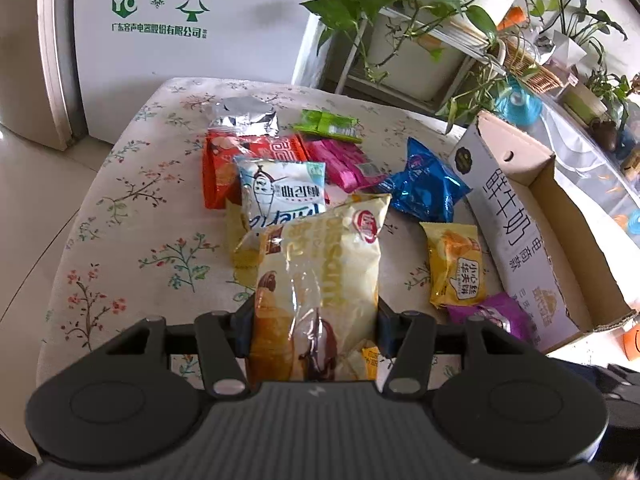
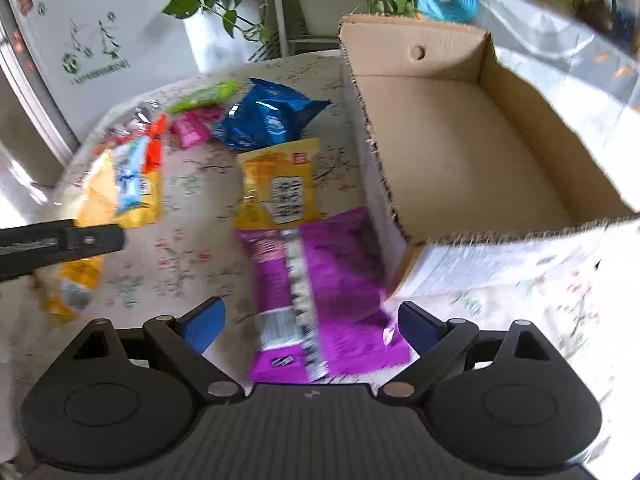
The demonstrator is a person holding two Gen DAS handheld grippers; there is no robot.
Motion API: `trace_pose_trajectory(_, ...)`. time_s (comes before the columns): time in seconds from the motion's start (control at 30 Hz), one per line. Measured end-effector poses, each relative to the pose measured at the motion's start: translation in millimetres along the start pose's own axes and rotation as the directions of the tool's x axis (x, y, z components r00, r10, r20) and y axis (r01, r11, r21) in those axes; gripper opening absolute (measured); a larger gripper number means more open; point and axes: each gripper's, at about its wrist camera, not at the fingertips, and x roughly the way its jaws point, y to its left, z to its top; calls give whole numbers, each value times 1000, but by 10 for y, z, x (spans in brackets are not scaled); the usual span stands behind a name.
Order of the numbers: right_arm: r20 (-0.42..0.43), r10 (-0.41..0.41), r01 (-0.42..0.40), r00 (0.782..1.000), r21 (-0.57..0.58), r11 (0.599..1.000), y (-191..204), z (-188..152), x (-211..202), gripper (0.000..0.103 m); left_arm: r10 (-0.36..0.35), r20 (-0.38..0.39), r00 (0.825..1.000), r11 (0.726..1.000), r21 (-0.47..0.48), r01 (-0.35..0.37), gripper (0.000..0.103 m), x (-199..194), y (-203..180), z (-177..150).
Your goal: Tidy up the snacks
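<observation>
We pinch croissant bag (image 1: 320,280) in left gripper (image 1: 316,330), above table (image 1: 120,200). Light, crinkly, slippery; contents crush easily, so grip gently mid-bag. Right gripper (image 2: 312,324) spread over purple pack (image 2: 332,280) beside box (image 2: 460,140).

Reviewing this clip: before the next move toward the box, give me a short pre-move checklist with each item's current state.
1. Left gripper has its croissant bag between the fingers: ok.
2. Bag lifted off the table: cannot tell.
3. Right gripper open and wide enough for the purple packet: ok.
4. Purple packet gripped: not ok, fingers apart.
5. Cardboard box open, with free room inside: ok.
6. Right view sharp enough to judge contact: not ok, blurred.
</observation>
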Motion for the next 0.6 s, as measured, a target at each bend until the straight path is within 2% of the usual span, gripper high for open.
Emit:
trace_pose_trajectory(0.1,-32,55,-54,998,49,997,-17,0,44,98,6,3,1000,1000,-4,-6,54,-10,20,3)
trace_pose_trajectory(0.2,-25,155,-155,988,31,987,42,-11,-15,97,21,16,1000,1000,-4,-21,54,-24,45,22)
trace_pose_trajectory(0.33,-18,74,-74,997,26,997,83,-4,11,97,33,22,999,999,8,-33,54,-20,36,23)
trace_pose_trajectory(0.43,-33,96,-92,995,90,992,67,47,99,97,34,16,999,999,16,-34,54,-5,22,10)
trace_pose_trajectory(0.57,-53,44,-39,998,81,996,160,92,211,97,44,18,999,998,32,-45,54,-5,13,2)
trace_pose_trajectory(0.6,-51,22,-19,998,54,998,206,94,216,94,49,20,999,998,37,-50,54,-8,14,-1)
